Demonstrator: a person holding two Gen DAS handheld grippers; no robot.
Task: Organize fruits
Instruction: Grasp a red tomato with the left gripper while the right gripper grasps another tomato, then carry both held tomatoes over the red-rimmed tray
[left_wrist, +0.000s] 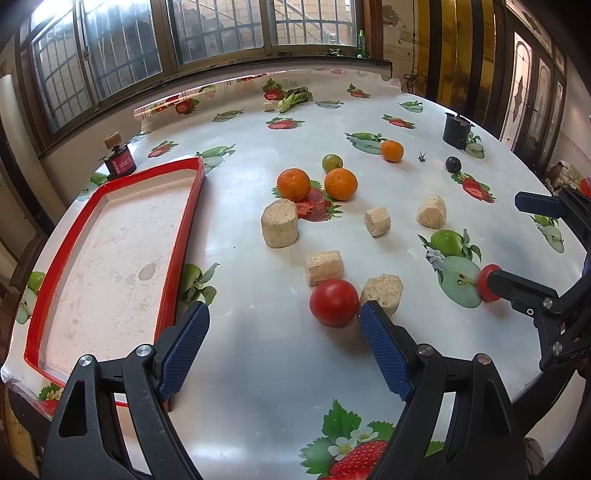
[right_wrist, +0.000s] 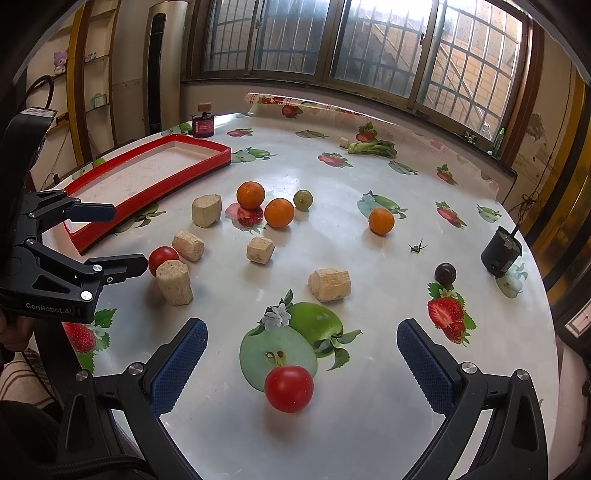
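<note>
The tomato sits on the desk between your released right tool, so centre it before clenching gently, while your left tool, also released, keeps off the second tomato beside its finger.

Daylight from the windows glares off the table; fisheye edges bend, perhaps slightly soft.

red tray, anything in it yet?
Empty. The red tray shows only its bare, stained white floor in both wrist views; the oranges, tomatoes and the other fruit all sit out on the table.
</note>
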